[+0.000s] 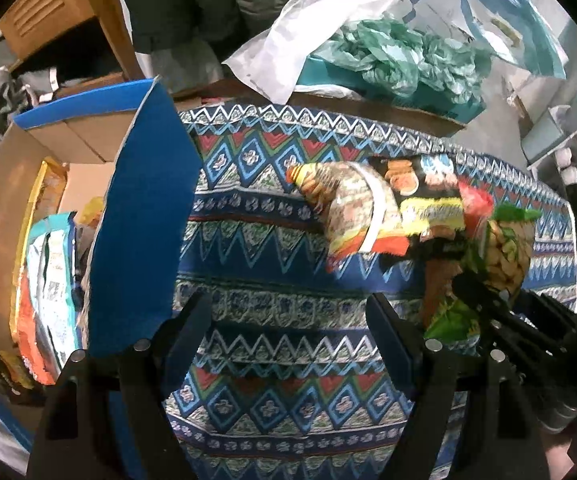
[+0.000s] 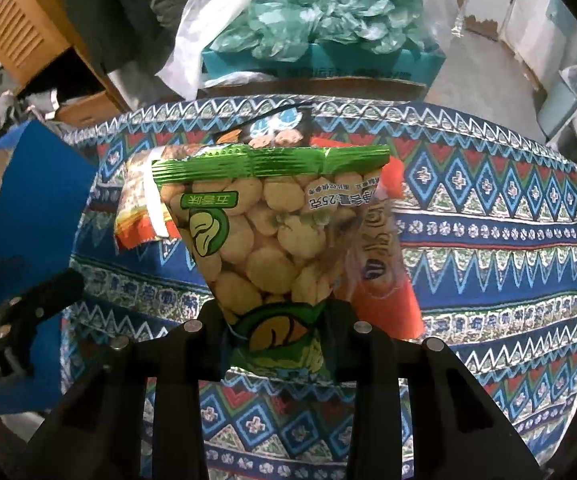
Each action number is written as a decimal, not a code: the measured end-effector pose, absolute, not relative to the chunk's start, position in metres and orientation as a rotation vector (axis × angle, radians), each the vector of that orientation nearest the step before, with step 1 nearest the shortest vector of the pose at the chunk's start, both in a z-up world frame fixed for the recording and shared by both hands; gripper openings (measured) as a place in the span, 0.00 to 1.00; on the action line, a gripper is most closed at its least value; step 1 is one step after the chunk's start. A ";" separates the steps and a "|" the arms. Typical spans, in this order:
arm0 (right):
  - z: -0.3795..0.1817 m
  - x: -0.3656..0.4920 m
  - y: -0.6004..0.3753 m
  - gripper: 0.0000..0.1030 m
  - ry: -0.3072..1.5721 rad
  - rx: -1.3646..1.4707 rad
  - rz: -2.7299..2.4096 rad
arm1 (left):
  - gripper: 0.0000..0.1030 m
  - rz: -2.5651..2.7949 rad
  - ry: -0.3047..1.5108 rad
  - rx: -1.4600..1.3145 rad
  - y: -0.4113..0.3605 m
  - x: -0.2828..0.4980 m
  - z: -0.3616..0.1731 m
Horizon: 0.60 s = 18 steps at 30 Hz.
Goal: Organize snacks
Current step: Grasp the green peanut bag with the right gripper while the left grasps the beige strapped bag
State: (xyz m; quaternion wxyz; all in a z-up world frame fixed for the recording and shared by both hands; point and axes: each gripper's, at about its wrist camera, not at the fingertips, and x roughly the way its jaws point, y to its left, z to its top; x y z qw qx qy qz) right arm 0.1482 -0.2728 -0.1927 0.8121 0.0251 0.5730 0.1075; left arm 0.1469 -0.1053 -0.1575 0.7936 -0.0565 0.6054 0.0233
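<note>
Over the patterned worktop (image 2: 488, 216), the right gripper (image 2: 276, 320) pinches the light, crinkly bean packet (image 2: 264, 232) by its bottom seam, sparing the brittle contents, while the left gripper (image 1: 288, 312) hangs wide and empty.

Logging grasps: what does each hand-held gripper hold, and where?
Right hand-held gripper pinches the green bean-snack packet by its near end. Left hand-held gripper holds nothing.

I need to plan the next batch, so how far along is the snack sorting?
Partly done: several packets already lie in the cardboard box. In hand: the right gripper is shut on the green broad-bean packet. Left: the packets piled on the patterned cloth; the left gripper is open and empty.
</note>
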 end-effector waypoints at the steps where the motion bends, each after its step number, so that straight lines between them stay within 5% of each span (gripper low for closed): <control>1: -0.190 0.151 -0.277 0.32 1.229 0.062 0.232 | 0.78 0.052 1.304 -0.136 -0.105 0.151 -0.157; 18: -0.184 0.198 -0.293 0.32 1.295 -0.002 0.260 | 0.79 0.094 1.371 -0.238 -0.119 0.214 -0.179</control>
